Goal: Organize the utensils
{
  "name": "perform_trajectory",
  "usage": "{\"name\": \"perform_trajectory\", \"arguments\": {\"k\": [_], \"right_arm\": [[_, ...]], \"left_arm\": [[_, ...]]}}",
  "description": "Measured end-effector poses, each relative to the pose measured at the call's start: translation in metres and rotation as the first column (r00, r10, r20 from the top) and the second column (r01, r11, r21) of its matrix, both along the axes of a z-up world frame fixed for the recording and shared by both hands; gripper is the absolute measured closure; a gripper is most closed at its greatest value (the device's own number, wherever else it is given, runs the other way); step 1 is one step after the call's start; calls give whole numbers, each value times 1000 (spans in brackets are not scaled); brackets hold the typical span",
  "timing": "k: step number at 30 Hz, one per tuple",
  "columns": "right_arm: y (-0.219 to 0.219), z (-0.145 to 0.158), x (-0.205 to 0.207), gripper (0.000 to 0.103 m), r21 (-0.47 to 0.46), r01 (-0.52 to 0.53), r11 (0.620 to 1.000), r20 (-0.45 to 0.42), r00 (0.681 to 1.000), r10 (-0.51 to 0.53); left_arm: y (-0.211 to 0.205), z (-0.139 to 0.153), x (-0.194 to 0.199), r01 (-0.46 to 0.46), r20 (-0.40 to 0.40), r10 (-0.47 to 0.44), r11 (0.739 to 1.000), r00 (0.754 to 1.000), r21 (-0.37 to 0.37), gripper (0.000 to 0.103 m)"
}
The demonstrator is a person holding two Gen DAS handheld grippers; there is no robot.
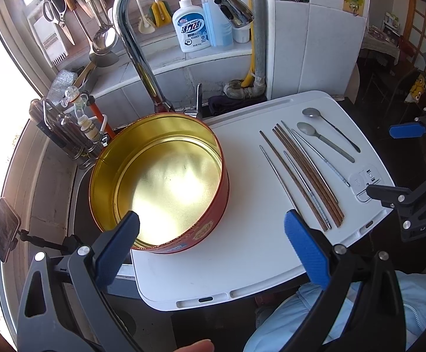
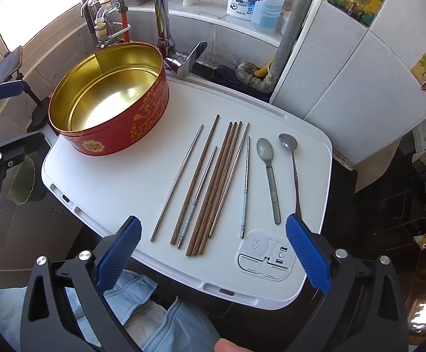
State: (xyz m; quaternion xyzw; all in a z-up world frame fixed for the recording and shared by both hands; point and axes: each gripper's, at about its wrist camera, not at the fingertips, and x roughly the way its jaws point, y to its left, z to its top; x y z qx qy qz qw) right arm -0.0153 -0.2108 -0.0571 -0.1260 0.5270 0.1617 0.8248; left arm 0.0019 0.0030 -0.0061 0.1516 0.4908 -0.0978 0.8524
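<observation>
A round red tin [image 1: 210,214] [image 2: 142,111] with a gold, empty inside stands on the left of a white tray [image 1: 242,261] [image 2: 110,182]. To its right lie several wooden chopsticks [image 1: 306,173] [image 2: 213,187], several metal chopsticks [image 1: 280,176] [image 2: 177,182] and two metal spoons [image 1: 324,140] [image 2: 268,173], side by side. My left gripper [image 1: 210,246] hovers open near the tin's front rim. Above the tray's near edge my right gripper [image 2: 213,249] is open, the chopstick ends between its fingers, nothing held. The right gripper also shows at the right edge of the left wrist view [image 1: 395,161].
A chrome faucet [image 1: 142,38] [image 2: 166,29] arches behind the tin. Soap bottles [image 1: 189,23] stand on the back ledge, with hanging kitchen tools [image 1: 66,6] at left. A phone on a stand [image 1: 3,228] is at far left. A person's light blue clothing [image 2: 154,316] lies below the tray.
</observation>
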Motion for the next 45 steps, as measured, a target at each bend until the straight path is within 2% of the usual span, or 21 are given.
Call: {"name": "perform_trajectory", "arguments": {"k": [14, 18, 22, 26, 29, 32, 36, 39, 41, 42, 44, 45], "right_arm": [[-1, 1, 0, 4, 6, 30, 1000, -5, 1000, -30], [-7, 7, 4, 4, 38, 91, 995, 44, 995, -93], [-16, 11, 8, 4, 131, 141, 981, 48, 988, -148], [-28, 6, 15, 4, 181, 166, 970, 48, 983, -177], [-41, -2, 21, 4, 202, 149, 968, 15, 988, -155], [-60, -5, 29, 4, 193, 133, 972, 20, 990, -139], [-85, -14, 39, 4, 231, 88, 969, 29, 995, -97], [-96, -30, 45, 4, 252, 67, 965, 57, 995, -84], [-99, -45, 47, 4, 279, 33, 960, 57, 997, -51], [-99, -53, 48, 4, 289, 12, 957, 57, 998, -30], [-94, -67, 48, 16, 287, -25, 957, 70, 998, 5], [-90, -74, 49, 34, 273, -37, 961, 68, 998, 19]], "left_arm": [[11, -2, -1, 27, -17, -28, 997, 999, -73, 7], [19, -2, -5, 44, -23, -48, 990, 999, -135, 7], [18, -4, -7, 70, -25, -77, 978, 997, -198, 7], [4, -8, -2, 89, -28, -97, 971, 995, -221, 7], [-16, -13, 4, 98, -34, -109, 967, 993, -234, 7], [-38, -20, 8, 103, -40, -116, 965, 992, -241, 7], [-65, -37, 6, 96, -44, -110, 963, 993, -253, 7], [-76, -61, -1, 75, -58, -98, 946, 993, -315, 7], [-84, -82, -4, 27, -76, -52, 953, 996, -303, 7], [-88, -93, -5, 5, -85, -31, 959, 996, -285, 14], [-95, -113, -3, -25, -97, 3, 973, 995, -231, 37], [-97, -123, 0, -46, -111, 23, 977, 994, -207, 51]]}}
